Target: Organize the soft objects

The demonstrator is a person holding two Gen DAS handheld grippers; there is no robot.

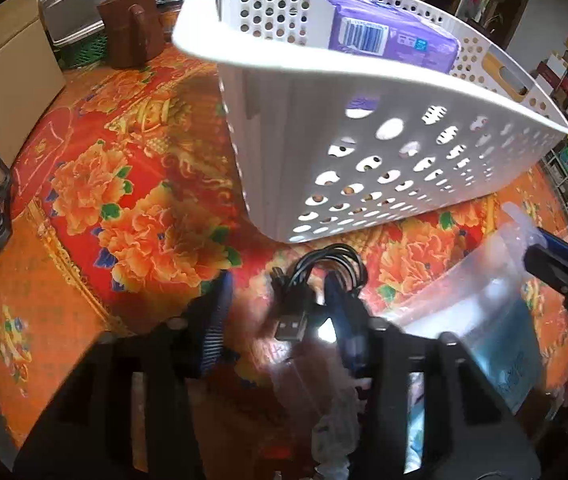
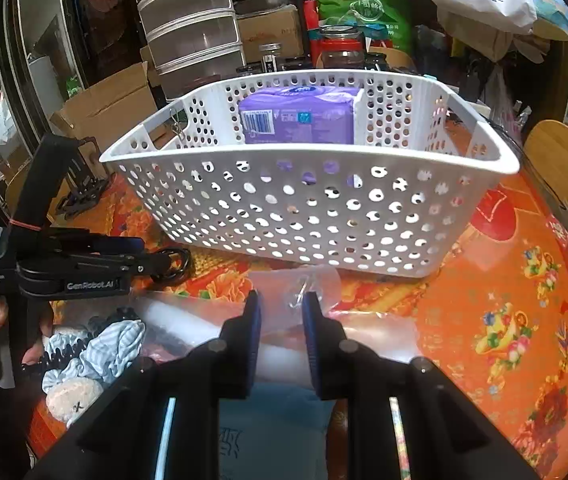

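One white perforated basket (image 2: 311, 216) holding a purple pack (image 2: 297, 114) fills mid-frame on the red-orange floral tablecloth (image 2: 503, 320); cardboard boxes (image 2: 112, 108) crowd the upper left. Right gripper (image 2: 282, 320) pinches a clear plastic bag (image 2: 315, 280); left gripper (image 1: 280, 304) stands slightly spread around a black USB cable (image 1: 315, 276).

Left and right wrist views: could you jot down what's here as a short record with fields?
Surface: red floral tablecloth
Container: white perforated basket, upright on the cloth
Inside it: purple pack
Left gripper: open, black cable between its fingers
Right gripper: pinching a clear plastic bag
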